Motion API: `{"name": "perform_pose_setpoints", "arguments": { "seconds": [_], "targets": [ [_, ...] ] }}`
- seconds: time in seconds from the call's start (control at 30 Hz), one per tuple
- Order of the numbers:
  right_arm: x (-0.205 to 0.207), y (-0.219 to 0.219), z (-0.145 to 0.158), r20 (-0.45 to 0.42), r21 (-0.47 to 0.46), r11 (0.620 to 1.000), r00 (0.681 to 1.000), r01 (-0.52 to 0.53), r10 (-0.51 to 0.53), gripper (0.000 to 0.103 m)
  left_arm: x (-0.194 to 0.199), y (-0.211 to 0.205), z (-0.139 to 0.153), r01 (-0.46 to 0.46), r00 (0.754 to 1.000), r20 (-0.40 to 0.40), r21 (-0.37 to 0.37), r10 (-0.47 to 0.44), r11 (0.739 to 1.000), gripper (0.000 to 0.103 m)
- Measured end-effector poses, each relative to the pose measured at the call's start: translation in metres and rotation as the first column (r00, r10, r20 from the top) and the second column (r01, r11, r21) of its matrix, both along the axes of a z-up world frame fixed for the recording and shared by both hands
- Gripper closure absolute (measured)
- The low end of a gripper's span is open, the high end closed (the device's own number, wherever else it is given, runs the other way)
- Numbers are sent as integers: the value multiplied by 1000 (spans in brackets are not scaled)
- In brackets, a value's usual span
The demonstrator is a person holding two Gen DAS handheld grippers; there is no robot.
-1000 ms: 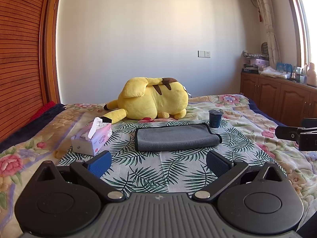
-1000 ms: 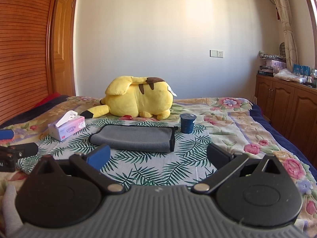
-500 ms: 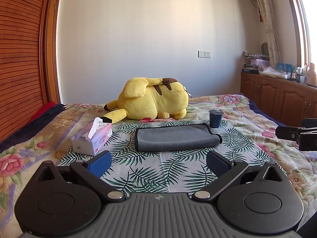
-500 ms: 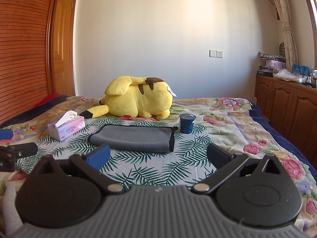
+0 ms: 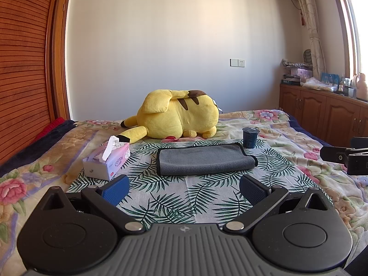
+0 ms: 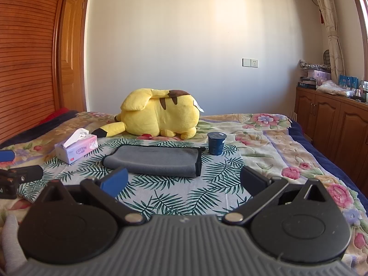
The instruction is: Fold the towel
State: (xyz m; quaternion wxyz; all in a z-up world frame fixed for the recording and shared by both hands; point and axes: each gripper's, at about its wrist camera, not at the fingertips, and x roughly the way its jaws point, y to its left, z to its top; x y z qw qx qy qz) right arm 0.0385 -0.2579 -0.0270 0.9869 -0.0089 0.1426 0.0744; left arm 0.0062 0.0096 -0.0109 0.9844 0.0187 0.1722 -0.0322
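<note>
A grey towel (image 5: 204, 159) with a dark trim lies folded in a flat rectangle on the palm-leaf cloth (image 5: 174, 197) on the bed; it also shows in the right wrist view (image 6: 156, 161). My left gripper (image 5: 182, 187) is open and empty, held back from the towel's near edge. My right gripper (image 6: 184, 180) is open and empty, also short of the towel. The right gripper's tip shows at the right edge of the left wrist view (image 5: 342, 157); the left gripper's tip shows at the left edge of the right wrist view (image 6: 18, 178).
A pink tissue box (image 5: 107, 162) stands left of the towel. A dark blue cup (image 5: 250, 137) stands at its far right corner. A yellow plush toy (image 5: 177, 117) lies behind it. Wooden cabinets (image 5: 322, 115) line the right wall; a wooden door is on the left.
</note>
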Motion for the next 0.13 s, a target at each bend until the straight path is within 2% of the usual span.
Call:
{"name": "perform_pose_setpoints", "arguments": {
  "seconds": [0.13],
  "targets": [
    [0,0,0,0,0,1000,1000,0,0,0,2,2,0,1,1000,-3,2,-1,1000,16]
  ]
}}
